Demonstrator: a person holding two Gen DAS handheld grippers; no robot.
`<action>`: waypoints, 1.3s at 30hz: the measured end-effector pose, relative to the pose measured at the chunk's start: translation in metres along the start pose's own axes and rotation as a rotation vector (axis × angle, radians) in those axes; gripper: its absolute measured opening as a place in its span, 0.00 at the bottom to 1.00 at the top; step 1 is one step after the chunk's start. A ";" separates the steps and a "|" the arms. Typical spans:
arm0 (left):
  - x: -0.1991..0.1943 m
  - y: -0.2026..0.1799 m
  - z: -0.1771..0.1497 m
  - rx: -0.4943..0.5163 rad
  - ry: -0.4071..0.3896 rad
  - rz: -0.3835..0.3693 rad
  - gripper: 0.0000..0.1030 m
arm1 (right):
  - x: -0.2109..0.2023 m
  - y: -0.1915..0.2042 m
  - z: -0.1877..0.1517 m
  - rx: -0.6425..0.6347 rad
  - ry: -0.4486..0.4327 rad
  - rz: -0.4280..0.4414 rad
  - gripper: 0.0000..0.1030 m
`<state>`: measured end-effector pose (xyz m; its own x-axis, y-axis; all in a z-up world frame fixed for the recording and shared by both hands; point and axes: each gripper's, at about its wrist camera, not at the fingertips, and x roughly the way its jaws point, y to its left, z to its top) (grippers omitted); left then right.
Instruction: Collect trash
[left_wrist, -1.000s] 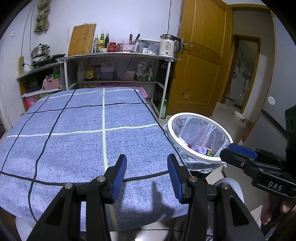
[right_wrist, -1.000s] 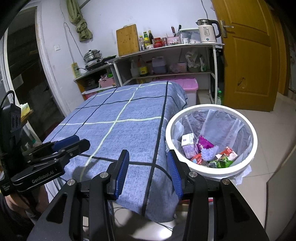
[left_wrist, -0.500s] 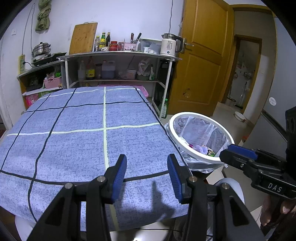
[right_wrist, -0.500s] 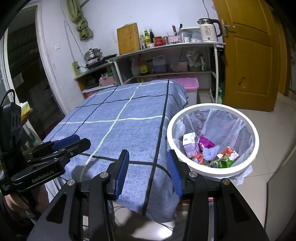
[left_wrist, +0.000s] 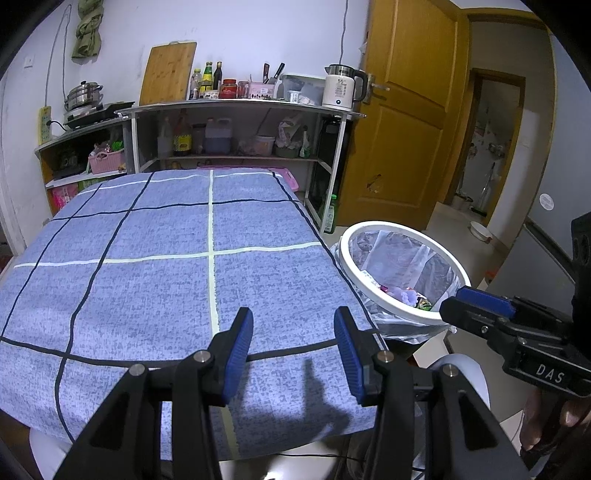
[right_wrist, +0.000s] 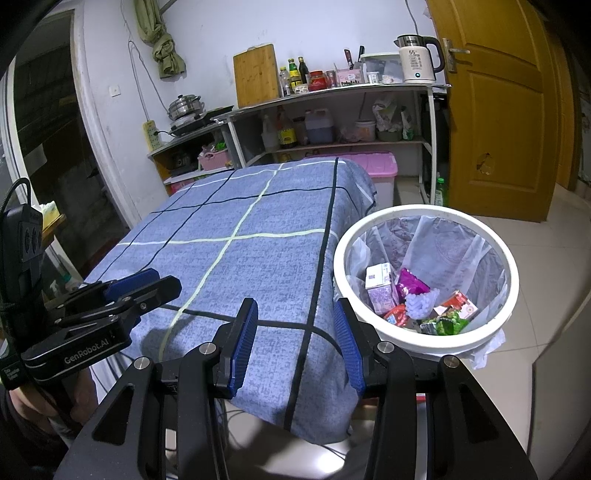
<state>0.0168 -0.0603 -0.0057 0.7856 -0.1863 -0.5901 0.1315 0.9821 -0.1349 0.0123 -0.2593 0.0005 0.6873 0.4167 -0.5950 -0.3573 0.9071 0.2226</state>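
A white round trash bin (right_wrist: 424, 343) lined with a clear bag stands on the floor right of the table. Inside lie several wrappers and a small carton (right_wrist: 378, 288). The bin also shows in the left wrist view (left_wrist: 399, 314). My left gripper (left_wrist: 293, 343) is open and empty over the near edge of the blue checked tablecloth (left_wrist: 166, 280). My right gripper (right_wrist: 293, 339) is open and empty above the table's near right corner, just left of the bin. No trash shows on the cloth (right_wrist: 240, 258).
A shelf unit (left_wrist: 236, 125) with bottles, a kettle and a cutting board stands behind the table. A pink storage box (right_wrist: 373, 166) sits on the floor beside it. A wooden door (right_wrist: 506, 110) is at the right.
Both grippers stay open and empty. Both views have shifted slightly, with the shelf and bin sitting a little lower in frame.
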 end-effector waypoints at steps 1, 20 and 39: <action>0.000 0.000 0.000 0.001 -0.001 0.001 0.46 | 0.000 0.000 0.000 0.000 0.000 0.000 0.43; 0.006 0.000 -0.004 0.013 0.016 0.012 0.46 | 0.001 0.001 0.001 0.001 0.003 -0.001 0.43; 0.010 -0.004 -0.005 0.017 0.038 0.022 0.46 | 0.008 0.001 -0.003 -0.002 0.014 -0.002 0.43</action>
<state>0.0214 -0.0659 -0.0152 0.7649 -0.1654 -0.6226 0.1253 0.9862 -0.1081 0.0153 -0.2556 -0.0065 0.6789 0.4141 -0.6063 -0.3575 0.9077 0.2197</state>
